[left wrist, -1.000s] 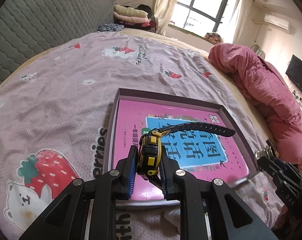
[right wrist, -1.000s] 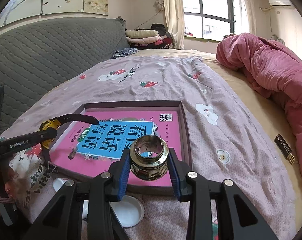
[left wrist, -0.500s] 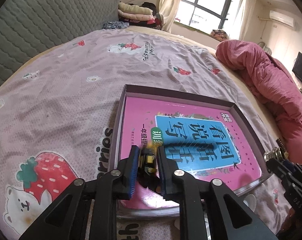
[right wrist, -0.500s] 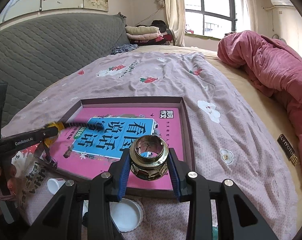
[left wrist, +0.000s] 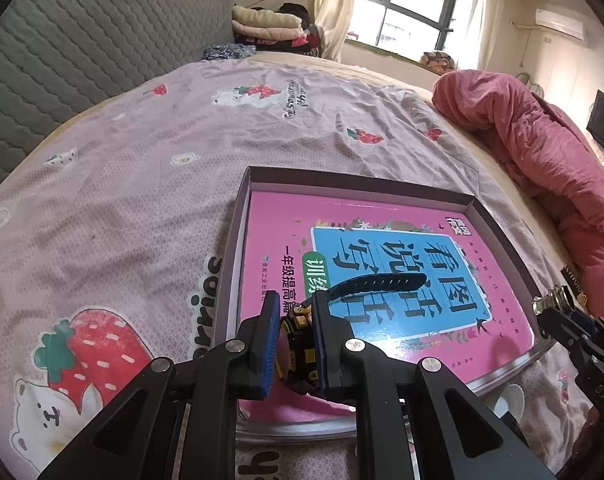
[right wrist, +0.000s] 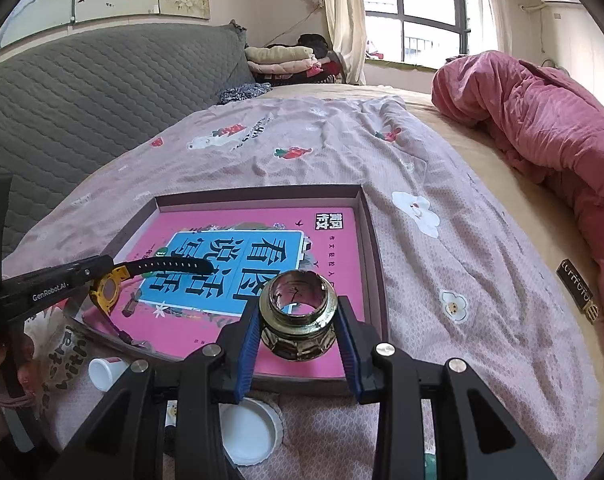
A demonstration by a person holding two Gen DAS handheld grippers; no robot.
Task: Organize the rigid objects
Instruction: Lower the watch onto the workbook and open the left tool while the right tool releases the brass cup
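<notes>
Left wrist view: the left gripper (left wrist: 294, 344) pinches a yellow-and-black watch (left wrist: 298, 354) above the near corner of a shallow tray (left wrist: 238, 240) holding a pink book (left wrist: 381, 264). The tray lies on a strawberry-print bedsheet (left wrist: 142, 184); a grey quilted headboard (left wrist: 82, 40) stands behind.

Right wrist view: the right gripper (right wrist: 298, 332) clamps a brass ring fitting (right wrist: 298, 316) over the tray's near edge. A pink quilt (right wrist: 541, 136) is heaped at right, below the window (right wrist: 413, 12).

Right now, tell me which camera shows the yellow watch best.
The right wrist view. It shows the yellow watch side-on, with its round case and black strap clear of the left gripper above the pink book. In the left wrist view the watch is mostly hidden between the pads, only its strap sticking out.
</notes>
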